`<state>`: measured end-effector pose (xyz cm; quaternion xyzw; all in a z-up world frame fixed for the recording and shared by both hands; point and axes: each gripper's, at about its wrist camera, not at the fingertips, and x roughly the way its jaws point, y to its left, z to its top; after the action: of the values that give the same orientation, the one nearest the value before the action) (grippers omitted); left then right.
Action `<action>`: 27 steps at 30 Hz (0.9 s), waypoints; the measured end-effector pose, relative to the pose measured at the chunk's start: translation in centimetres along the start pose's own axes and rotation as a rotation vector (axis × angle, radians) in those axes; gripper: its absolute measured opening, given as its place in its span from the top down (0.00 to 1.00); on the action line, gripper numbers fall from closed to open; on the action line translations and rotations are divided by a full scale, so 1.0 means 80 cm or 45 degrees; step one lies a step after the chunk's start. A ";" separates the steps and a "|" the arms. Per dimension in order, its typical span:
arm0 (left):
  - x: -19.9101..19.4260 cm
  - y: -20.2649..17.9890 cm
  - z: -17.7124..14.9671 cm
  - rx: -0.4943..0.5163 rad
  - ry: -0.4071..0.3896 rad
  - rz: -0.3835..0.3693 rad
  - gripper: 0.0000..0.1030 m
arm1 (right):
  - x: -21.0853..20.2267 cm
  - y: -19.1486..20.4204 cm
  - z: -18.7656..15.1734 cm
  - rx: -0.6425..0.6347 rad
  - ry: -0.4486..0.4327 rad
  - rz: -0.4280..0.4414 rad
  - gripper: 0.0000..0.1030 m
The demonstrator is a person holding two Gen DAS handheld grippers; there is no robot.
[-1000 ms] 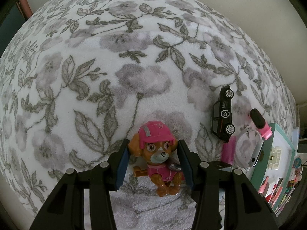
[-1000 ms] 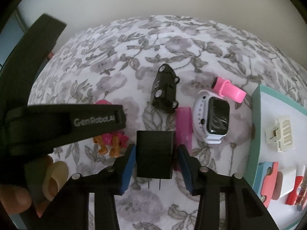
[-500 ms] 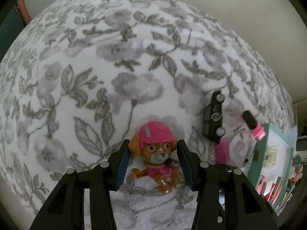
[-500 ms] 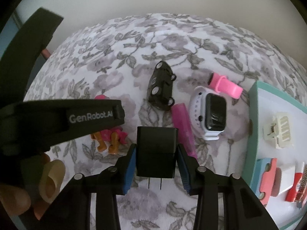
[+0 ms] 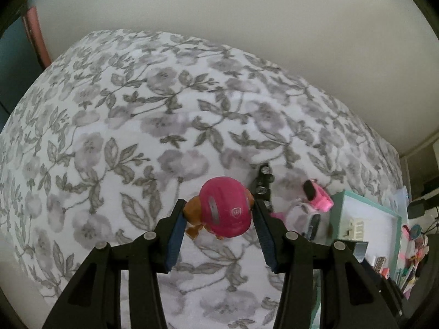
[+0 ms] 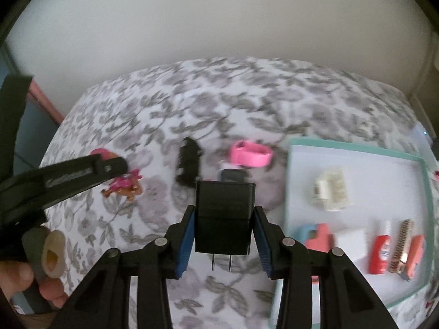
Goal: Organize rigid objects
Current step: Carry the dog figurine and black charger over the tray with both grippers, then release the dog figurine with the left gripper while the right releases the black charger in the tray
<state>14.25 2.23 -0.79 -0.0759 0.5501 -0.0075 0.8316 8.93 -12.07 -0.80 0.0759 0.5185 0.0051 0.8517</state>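
A toy pup figure (image 5: 223, 211) in a pink helmet hangs clear of the floral bedspread (image 5: 109, 137), clamped at the head between the blue pads of the left gripper (image 5: 219, 219). Hard moulded plastic, it looks light and stiff; the rounded helmet is probably slick, so the flatter sides of the head, where the pads sit now, seem the safer hold. The right wrist view shows the body and legs (image 6: 123, 186) dangling below that gripper's fingers.

The right gripper (image 6: 223, 224) is closed part-way on a black plug-in charger (image 6: 223, 216), its two metal prongs pointing back toward the camera. The charger is a rigid block with flat, parallel sides, likely the denser of the two pieces, and it sits square between the pads; the prongs are the part to keep clear of knocks.

To the right lies a teal-rimmed tray (image 6: 356, 145) already holding a white hair clip (image 6: 332, 192), a heart-shaped piece (image 6: 315, 237), a white block (image 6: 351, 242) and a red tube (image 6: 380, 249). On the bedspread remain a black toy car (image 6: 189, 167) and a child's watch with a pink strap (image 6: 251, 153); motion blur leaves it uncertain whether the watch face touches the charger's far edge or merely sits behind it.
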 end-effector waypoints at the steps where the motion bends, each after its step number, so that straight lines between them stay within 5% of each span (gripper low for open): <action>1: -0.001 -0.007 -0.003 0.016 0.001 -0.001 0.51 | -0.003 -0.013 0.002 0.029 -0.002 -0.009 0.58; 18: -0.001 -0.160 -0.046 0.273 0.055 -0.145 0.51 | -0.014 -0.173 -0.001 0.330 0.005 -0.239 0.58; 22: -0.004 -0.205 -0.059 0.358 0.049 -0.208 0.51 | -0.018 -0.203 -0.007 0.366 -0.003 -0.365 0.58; 27: 0.001 -0.247 -0.074 0.423 0.093 -0.315 0.51 | -0.021 -0.237 -0.017 0.451 0.000 -0.392 0.58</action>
<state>10.25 -18.00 -0.48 -0.0046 0.5575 -0.2029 0.8050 5.63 -30.75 -2.46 0.1440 0.5167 -0.2159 0.8159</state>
